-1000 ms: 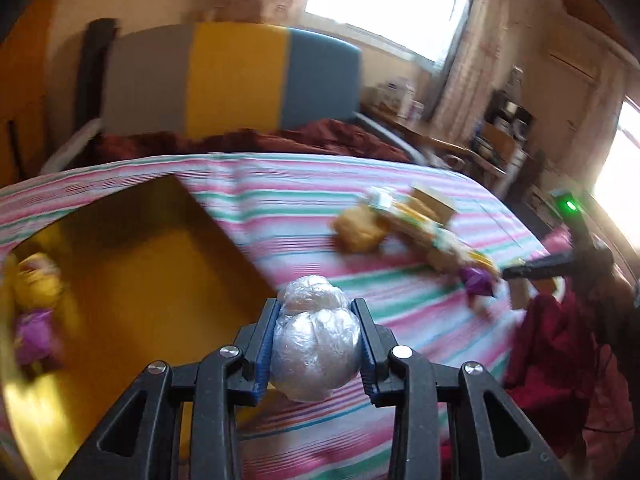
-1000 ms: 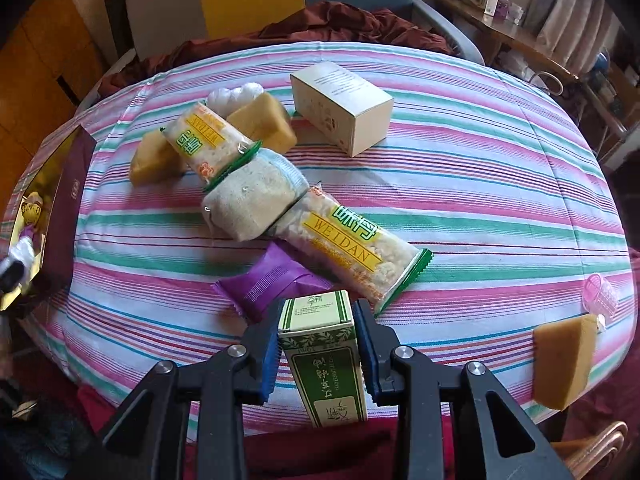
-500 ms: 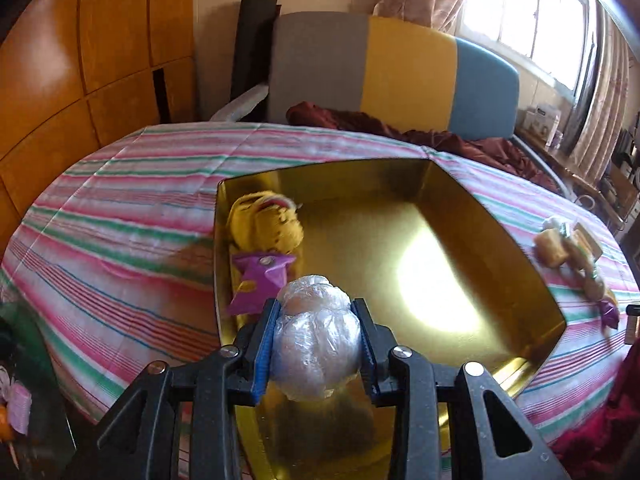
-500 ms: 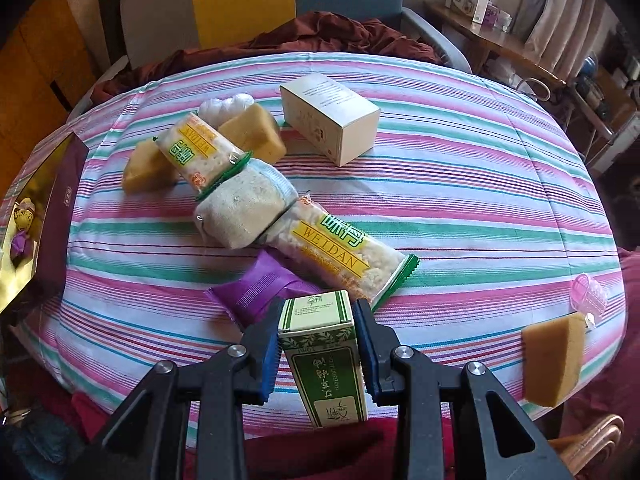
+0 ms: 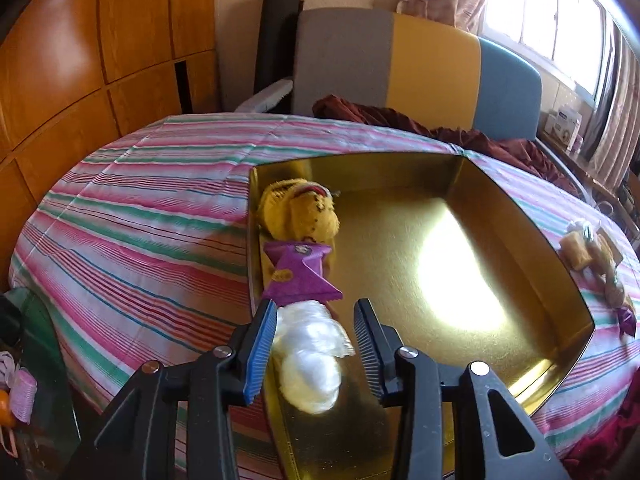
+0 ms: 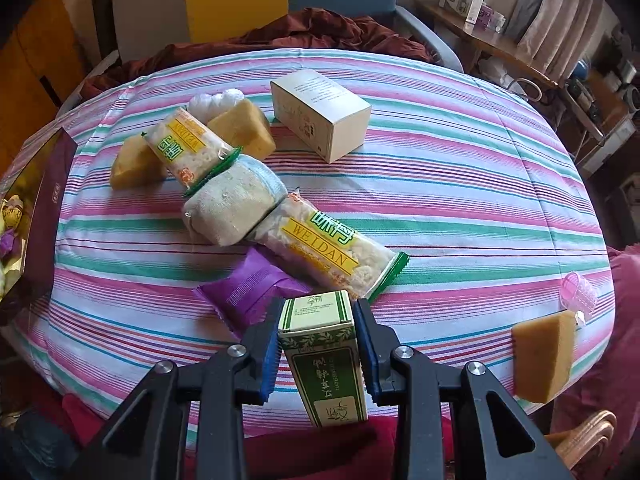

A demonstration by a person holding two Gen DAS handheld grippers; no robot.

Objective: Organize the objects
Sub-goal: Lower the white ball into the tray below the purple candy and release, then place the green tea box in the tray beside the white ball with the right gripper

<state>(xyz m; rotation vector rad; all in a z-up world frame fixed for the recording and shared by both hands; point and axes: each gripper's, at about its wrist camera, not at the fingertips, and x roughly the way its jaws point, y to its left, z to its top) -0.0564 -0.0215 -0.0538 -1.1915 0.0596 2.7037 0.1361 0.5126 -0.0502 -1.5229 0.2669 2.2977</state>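
Note:
My left gripper (image 5: 315, 306) hangs over the near corner of the gold tray (image 5: 400, 248) and its jaws are opening. The white plastic-wrapped ball (image 5: 310, 356) sits loose between them, blurred, with a gap at the right pad. Just beyond it in the tray lie a purple packet (image 5: 298, 274) and a yellow plush toy (image 5: 298, 212). My right gripper (image 6: 318, 308) is shut on an upright green-and-white carton (image 6: 324, 352) at the near edge of the striped table.
On the striped cloth lie two WEIDAN snack packs (image 6: 328, 252), a grey cloth roll (image 6: 232, 208), a purple packet (image 6: 252, 284), yellow sponges (image 6: 242, 128), a white box (image 6: 320, 114) and a pink roller (image 6: 580, 290). A chair (image 5: 400, 76) stands behind the table.
The left gripper swung left from the table's middle to over the gold tray with the ball, then its jaws parted and the ball slipped lower. The right gripper kept still with its carton.

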